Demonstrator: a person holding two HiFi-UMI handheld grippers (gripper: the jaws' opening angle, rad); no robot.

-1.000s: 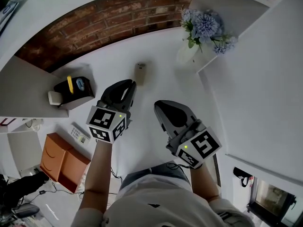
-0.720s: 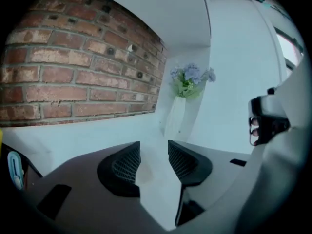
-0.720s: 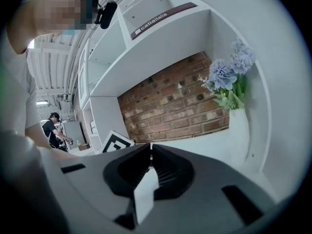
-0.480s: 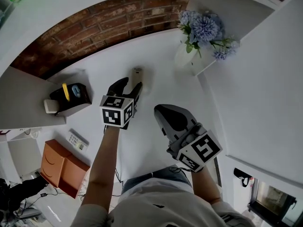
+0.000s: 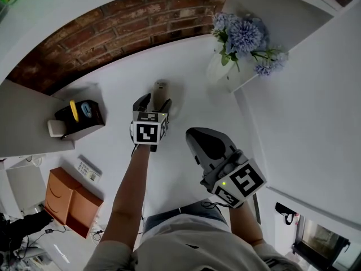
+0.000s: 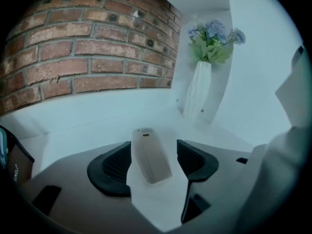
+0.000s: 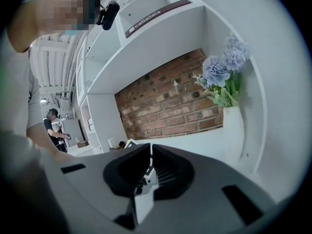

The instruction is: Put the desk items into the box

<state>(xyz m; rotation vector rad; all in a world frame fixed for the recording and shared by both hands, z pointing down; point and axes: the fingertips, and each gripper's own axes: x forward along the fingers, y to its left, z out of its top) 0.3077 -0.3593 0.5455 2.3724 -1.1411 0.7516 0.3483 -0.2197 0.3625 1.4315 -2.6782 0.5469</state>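
A flat beige oblong item (image 5: 161, 89) lies on the white desk (image 5: 192, 100). My left gripper (image 5: 153, 103) reaches down over its near end, and its jaws have just been opening. In the left gripper view the beige item (image 6: 150, 155) lies between the two black pads (image 6: 114, 167) with a gap on each side, so my left gripper (image 6: 153, 164) is open. The black box (image 5: 93, 120) stands at the desk's left end with a yellow item (image 5: 74, 110) and a blue one (image 5: 84, 109) in it. My right gripper (image 5: 196, 134) hovers shut and empty nearer me; the right gripper view shows the right gripper (image 7: 148, 172) with jaws together.
A white vase (image 5: 217, 66) of blue flowers (image 5: 242, 35) stands at the back right beside a white partition (image 5: 293, 95). A brick wall (image 5: 113, 30) backs the desk. A white block (image 5: 53, 129) sits by the box. Orange cartons (image 5: 70, 193) lie on the floor below left.
My left gripper has moved forward and down to the beige item and its jaws have opened around it. The right gripper has barely shifted.
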